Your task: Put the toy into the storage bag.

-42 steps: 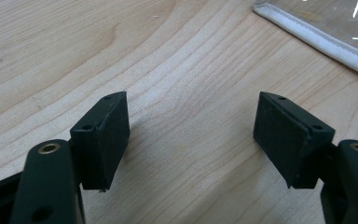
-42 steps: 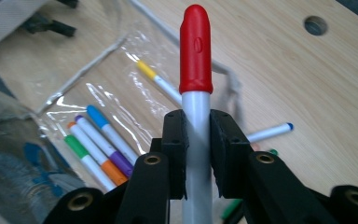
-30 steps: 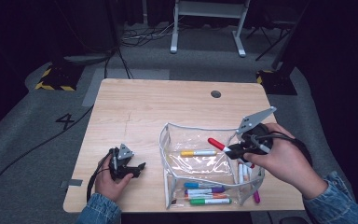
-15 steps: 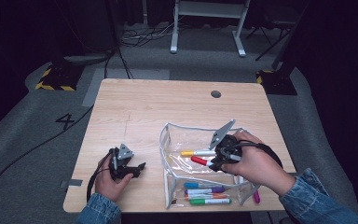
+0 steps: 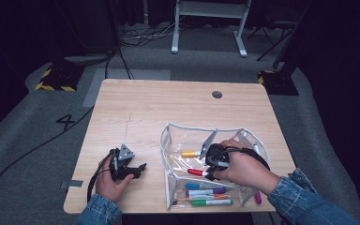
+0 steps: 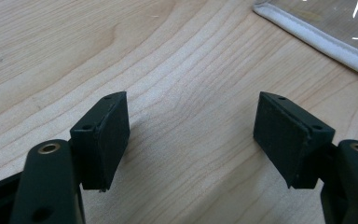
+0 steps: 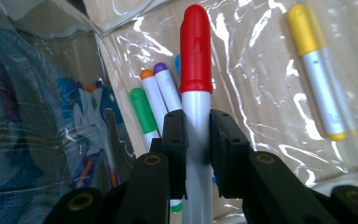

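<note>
The right claw (image 7: 196, 123) was pinching a red-capped marker (image 7: 196, 70) by its grey barrel, jaws pressed against both sides, cap pointing forward. In the high view that claw (image 5: 209, 172) sat inside the open mouth of the clear plastic pouch (image 5: 183, 129), the red-capped marker (image 5: 195, 172) low over the pouch floor. The marker looked held rather than laid down, so this placement was judged not yet finished.

1 yellow-capped marker (image 5: 188, 153) already lay inside the pouch, well apart from the red one. Near the front edge of the worktop (image 5: 159, 105) lay a blue marker (image 5: 193, 186), a purple marker (image 5: 205, 191), an orange marker (image 5: 208, 197) and a green marker (image 5: 211, 202); whether they rested under or outside the pouch wall could not be told. A pink marker (image 5: 258, 197) lay beside the right sleeve. About 5 seemed left to load.

The left claw (image 5: 139, 168) rested on the worktop beside the pouch, its jaws spread with only bare wood between them.
</note>
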`<act>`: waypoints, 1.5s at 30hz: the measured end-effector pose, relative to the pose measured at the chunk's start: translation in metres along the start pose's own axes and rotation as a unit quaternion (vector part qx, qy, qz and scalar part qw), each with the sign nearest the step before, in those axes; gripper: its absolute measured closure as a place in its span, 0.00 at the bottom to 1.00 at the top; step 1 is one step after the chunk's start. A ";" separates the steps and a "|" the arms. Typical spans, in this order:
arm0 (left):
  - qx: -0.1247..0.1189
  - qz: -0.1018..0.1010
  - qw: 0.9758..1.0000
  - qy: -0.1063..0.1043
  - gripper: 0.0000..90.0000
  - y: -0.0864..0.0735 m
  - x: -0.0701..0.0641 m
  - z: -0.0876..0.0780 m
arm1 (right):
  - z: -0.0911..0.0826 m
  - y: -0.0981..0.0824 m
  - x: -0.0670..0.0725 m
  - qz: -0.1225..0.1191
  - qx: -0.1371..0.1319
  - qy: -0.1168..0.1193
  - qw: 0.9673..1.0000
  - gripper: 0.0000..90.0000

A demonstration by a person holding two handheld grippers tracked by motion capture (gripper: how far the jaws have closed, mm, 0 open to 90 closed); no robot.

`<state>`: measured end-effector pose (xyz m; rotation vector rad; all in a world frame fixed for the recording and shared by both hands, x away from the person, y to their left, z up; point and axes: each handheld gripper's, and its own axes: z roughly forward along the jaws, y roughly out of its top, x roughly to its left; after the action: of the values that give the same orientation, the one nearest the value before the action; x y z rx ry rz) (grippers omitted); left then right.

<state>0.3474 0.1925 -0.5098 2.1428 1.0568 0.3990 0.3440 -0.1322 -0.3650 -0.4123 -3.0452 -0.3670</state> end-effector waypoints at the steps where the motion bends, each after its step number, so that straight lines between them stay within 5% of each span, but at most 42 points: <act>1: 0.000 0.000 1.000 0.000 0.30 0.000 0.000 0.000 | 0.003 0.000 0.000 -0.001 0.003 0.003 1.000 0.86; 13: 0.000 0.000 1.000 0.000 0.30 0.000 0.000 0.000 | 0.031 0.002 0.000 -0.025 0.049 0.053 0.997 0.86; 21: 0.001 0.000 1.000 -0.001 0.30 0.000 0.000 0.000 | 0.040 0.006 -0.003 -0.043 0.078 0.060 0.994 0.84; 26: 0.000 0.000 1.000 -0.002 0.30 0.000 0.000 0.000 | 0.037 0.007 -0.005 -0.019 0.011 0.036 0.999 0.54; 30: 0.000 0.000 1.000 -0.002 0.30 0.000 0.000 0.000 | 0.017 0.009 -0.007 -0.028 -0.046 -0.005 0.999 0.51; 38: 0.000 0.000 1.000 -0.002 0.30 0.000 0.000 0.000 | -0.036 -0.007 -0.015 -0.001 -0.129 -0.067 0.989 0.53; 45: 0.000 0.000 1.000 -0.002 0.30 0.000 0.000 0.000 | -0.078 -0.033 -0.021 0.043 -0.179 -0.110 0.977 0.55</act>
<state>0.3473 0.1923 -0.5098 2.1437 1.0548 0.3956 0.3562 -0.1869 -0.2982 -0.6373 -3.1536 -0.9316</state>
